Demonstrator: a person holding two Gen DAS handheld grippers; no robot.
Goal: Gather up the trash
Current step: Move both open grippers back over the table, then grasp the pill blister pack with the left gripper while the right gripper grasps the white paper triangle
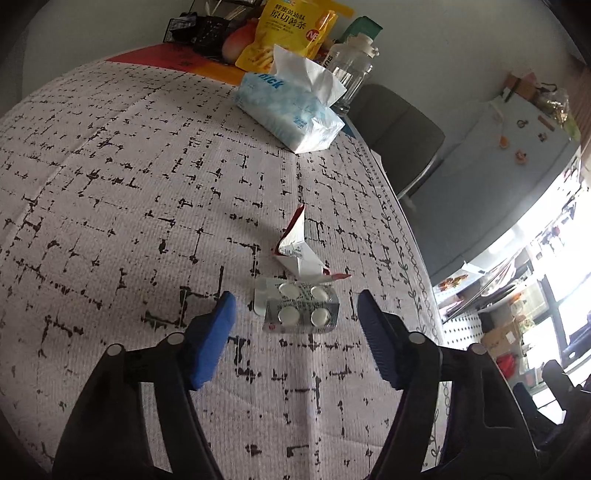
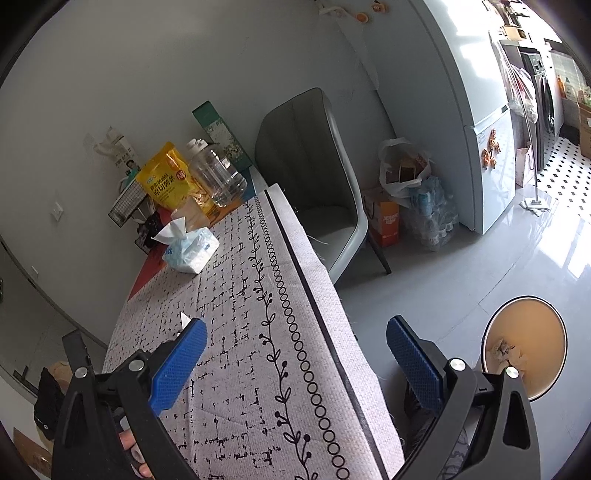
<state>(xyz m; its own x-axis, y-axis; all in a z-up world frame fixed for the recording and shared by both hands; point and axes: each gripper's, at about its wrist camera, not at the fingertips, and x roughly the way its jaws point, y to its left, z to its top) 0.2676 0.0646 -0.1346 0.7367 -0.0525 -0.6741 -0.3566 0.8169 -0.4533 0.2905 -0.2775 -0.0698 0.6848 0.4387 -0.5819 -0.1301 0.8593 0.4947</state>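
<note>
A silver pill blister pack [image 1: 300, 306] lies on the patterned tablecloth [image 1: 110, 184], right between the tips of my open left gripper [image 1: 295, 304]. Just beyond it lies a torn red-and-white paper wrapper [image 1: 300, 251], partly standing up. My right gripper [image 2: 295, 339] is open and empty, above the table's right edge. A white tip of the wrapper [image 2: 183, 319] peeks out behind its left finger. A round trash bin [image 2: 526, 347] with crumpled paper inside stands on the floor at the lower right.
A tissue pack [image 1: 291, 110], a yellow snack bag [image 1: 291, 33], a clear jar [image 1: 349, 70] and a wire basket [image 1: 199, 29] sit at the table's far end. A grey chair [image 2: 314, 177] stands beside the table. Bags, boxes and a fridge [image 2: 480, 129] stand beyond.
</note>
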